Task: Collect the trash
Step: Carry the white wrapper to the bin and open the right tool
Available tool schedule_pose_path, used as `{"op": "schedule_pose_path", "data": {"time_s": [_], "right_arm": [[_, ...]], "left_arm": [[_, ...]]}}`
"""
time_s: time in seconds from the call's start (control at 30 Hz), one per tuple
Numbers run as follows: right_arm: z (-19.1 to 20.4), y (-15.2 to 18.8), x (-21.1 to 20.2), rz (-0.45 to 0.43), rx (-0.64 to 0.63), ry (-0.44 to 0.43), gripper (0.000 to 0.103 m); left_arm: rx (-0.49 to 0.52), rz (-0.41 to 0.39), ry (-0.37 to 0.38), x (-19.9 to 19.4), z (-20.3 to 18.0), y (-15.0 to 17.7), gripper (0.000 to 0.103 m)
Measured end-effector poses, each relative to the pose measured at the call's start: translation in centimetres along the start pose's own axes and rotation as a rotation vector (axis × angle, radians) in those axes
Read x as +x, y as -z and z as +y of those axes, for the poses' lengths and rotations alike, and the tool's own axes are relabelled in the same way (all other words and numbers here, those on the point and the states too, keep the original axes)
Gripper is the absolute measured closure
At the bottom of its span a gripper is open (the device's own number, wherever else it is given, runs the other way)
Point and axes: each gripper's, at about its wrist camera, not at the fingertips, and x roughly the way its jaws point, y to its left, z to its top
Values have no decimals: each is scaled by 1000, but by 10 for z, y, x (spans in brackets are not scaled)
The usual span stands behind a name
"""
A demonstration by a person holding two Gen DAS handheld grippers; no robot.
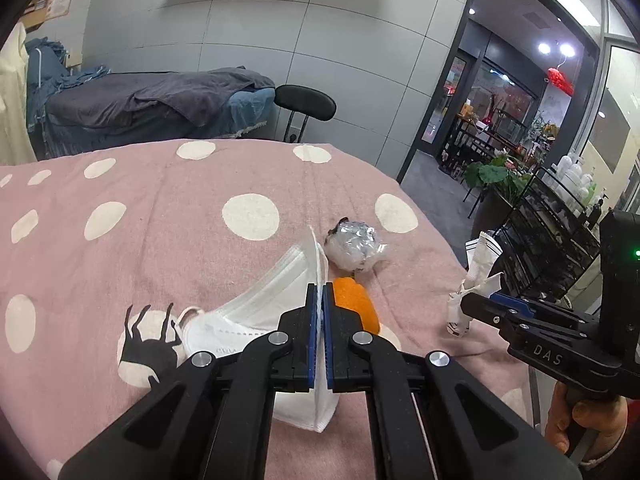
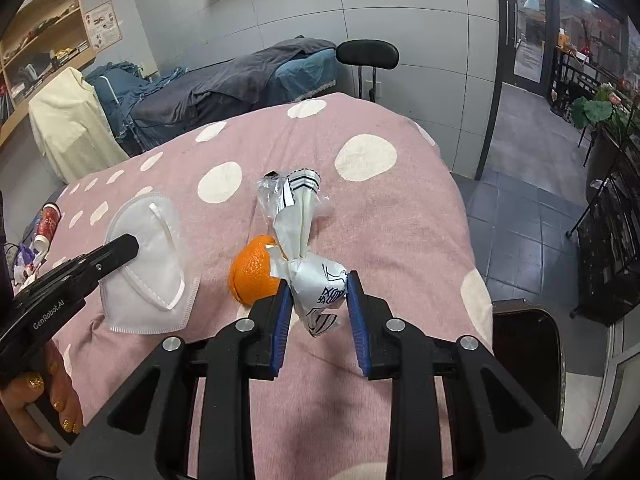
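Left gripper point(image 1: 319, 300) clamped tight on white face mask point(image 1: 256, 312), lower edge hidden behind the black arms. Right gripper point(image 2: 318, 292) pinching a crumpled white wrapper point(image 2: 316, 280), print too scrunched to read. Orange peel point(image 2: 254, 274) on the pink dotted bed point(image 2: 400, 220), partly hidden at 10 o'clock of the wrapper. Clear plastic wad point(image 1: 352, 248) at 1 o'clock of the mask, contents hard to make out.

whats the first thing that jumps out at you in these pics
The pink polka-dot blanket fills both views, with a bright orange peel near its middle. The left gripper is shut on a white face mask, and the right gripper is shut on a twisted white wrapper.
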Motion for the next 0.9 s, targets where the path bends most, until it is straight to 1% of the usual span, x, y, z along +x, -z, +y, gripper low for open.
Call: {"op": "schedule_pose_path", "data": {"time_s": [0.3,0.57,0.73,0.9], "right_arm": [[-35,30,-47,-61,89,9,75],[-87,60,-78,-91,200,89,75],[-127,80,-84,-77,281,161,75],[-162,102,-72,-26,344,222,75]], "left_arm": [[39,-46,84,-28,-42,10,100],[104,-56,153,-33,-81,16,100],[128,-45,196,-29,-101,19,100],[156,-32,227,-24,-118,20,100]]}}
